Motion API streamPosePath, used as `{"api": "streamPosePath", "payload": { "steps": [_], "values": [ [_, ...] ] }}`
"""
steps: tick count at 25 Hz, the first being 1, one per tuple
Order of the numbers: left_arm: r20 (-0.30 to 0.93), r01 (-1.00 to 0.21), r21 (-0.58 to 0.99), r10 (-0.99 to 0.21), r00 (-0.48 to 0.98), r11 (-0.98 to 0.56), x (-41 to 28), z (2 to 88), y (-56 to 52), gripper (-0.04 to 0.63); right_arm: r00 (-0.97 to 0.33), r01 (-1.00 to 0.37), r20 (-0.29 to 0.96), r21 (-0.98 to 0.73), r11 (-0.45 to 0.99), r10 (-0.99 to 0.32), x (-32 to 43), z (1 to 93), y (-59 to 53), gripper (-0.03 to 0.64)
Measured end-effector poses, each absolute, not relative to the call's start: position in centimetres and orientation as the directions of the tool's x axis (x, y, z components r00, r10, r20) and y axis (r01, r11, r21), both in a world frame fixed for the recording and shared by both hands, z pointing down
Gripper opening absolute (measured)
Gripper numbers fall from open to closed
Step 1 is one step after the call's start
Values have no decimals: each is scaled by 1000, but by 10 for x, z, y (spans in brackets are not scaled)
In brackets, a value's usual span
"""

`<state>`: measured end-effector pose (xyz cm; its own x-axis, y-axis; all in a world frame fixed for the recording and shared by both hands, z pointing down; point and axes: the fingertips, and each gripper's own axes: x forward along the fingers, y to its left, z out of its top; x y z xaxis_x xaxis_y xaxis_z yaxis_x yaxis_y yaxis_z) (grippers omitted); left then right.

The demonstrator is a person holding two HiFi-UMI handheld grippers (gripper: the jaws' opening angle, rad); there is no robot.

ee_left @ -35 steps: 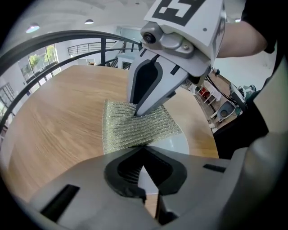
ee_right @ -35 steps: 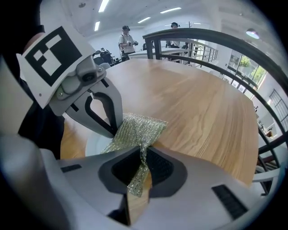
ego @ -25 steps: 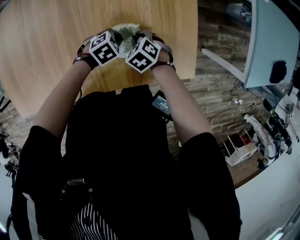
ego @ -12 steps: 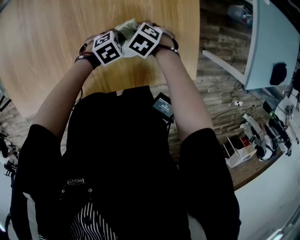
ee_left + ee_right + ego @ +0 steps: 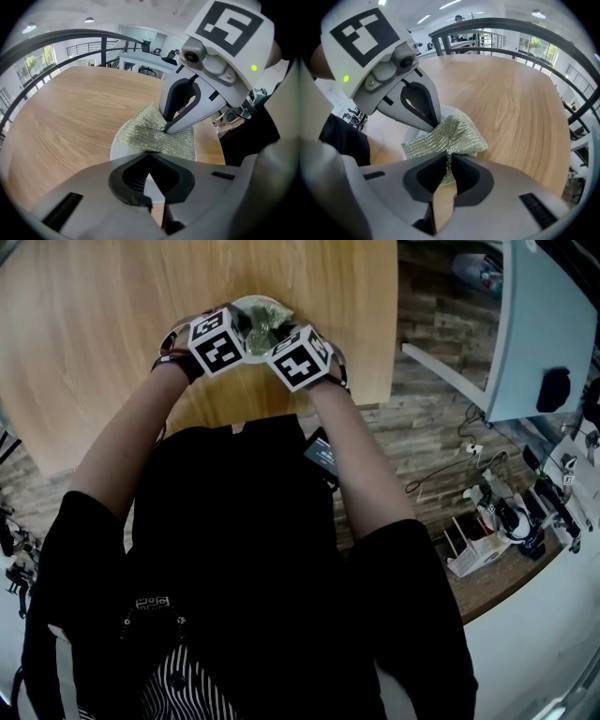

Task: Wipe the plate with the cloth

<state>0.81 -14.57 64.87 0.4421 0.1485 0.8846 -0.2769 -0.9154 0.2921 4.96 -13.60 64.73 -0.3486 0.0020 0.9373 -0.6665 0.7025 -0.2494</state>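
The right gripper [image 5: 447,171] is clenched on a bunched fold of the cloth [image 5: 446,137], a pale green, ribbed, slightly glittery weave that fans out from between its jaws. The left gripper [image 5: 149,185] is clamped on the near rim of the plate [image 5: 119,151], whose white edge runs into the V of its jaws. The two grippers face each other across the plate, with their tips close together. Seen from the left gripper view, the right gripper's tip presses down into the cloth on the plate's far half.

In the head view the two marker cubes [image 5: 220,341] sit side by side over the work and hide the jaws and most of the plate. Only an arc of white rim and a tuft of cloth show past them. The person's forearms reach in from below, and their black top [image 5: 244,549] fills the middle of that view.

The plate is small, round and white, and holds only the cloth, which covers most of its surface and leaves a bare crescent on one side. It is over the light wooden table [image 5: 70,117], near the edge next to the person. I cannot tell whether it rests on the wood or is lifted off it.

A dark curved railing [image 5: 56,40] runs beyond the table. To the person's right is a plank floor [image 5: 441,427] with loose cables [image 5: 450,465], a pale blue-grey panel [image 5: 544,324] and some clutter too small to make out.
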Motion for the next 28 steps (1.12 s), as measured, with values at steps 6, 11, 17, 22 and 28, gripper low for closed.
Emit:
{"api": "streamPosePath", "payload": {
  "steps": [6,11,17,22,28],
  "values": [
    [875,-254,326,189,445,-911,9,648,-140,-6,-200,-417,976,-164,894,86,45,648,-162,43],
    [883,-272,287,144,447,-918,9,651,-145,-6,-201,-429,980,-88,899,0,42,648,-180,43],
    [878,-267,312,169,448,-912,12,653,-140,-6,-366,-713,930,-296,636,23,59,644,-135,41],
    [883,-252,280,146,446,-926,13,652,-138,-6,-322,-594,939,-299,747,120,51,649,-134,43],
    [882,-253,283,147,449,-925,11,654,-143,-6,-288,-308,945,-242,920,153,40,651,-179,43]
  ]
}}
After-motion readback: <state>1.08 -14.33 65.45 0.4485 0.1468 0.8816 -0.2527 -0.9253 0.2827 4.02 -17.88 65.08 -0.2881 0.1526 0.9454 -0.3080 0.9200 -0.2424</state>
